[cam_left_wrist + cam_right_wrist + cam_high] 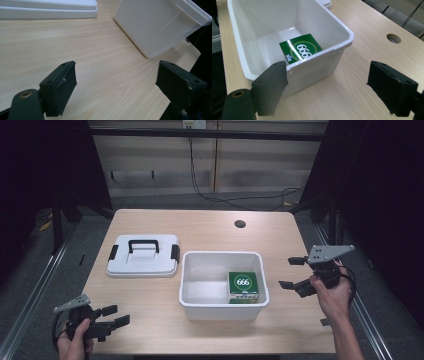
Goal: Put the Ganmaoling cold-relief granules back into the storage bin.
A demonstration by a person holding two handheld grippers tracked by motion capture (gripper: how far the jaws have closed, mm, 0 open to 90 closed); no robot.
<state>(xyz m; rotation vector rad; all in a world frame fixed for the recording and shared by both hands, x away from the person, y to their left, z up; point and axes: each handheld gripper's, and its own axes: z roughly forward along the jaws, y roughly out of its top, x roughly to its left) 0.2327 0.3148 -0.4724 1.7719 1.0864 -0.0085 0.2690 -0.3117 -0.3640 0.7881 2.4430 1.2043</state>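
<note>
A white plastic bin point(222, 307) stands open in the middle of the wooden table. Inside it, at its right front corner, lies a green box point(243, 286) marked 666 point(300, 50). The bin's white lid point(143, 255) with black handle and clips lies flat to the bin's left. My left gripper point(116, 316) hovers open near the table's front left corner, its jaws wide apart over bare wood point(112, 85), pointing toward the bin's wall point(155, 27). My right gripper point(291, 272) is open just right of the bin, with the bin's rim point(332, 48) in front of it.
A round cable hole point(240, 224) sits in the table near its far edge. Black cables point(210, 195) run along the floor behind the table. Dark frame posts stand at both sides. Bare wood point(150, 315) lies between the left gripper and the bin.
</note>
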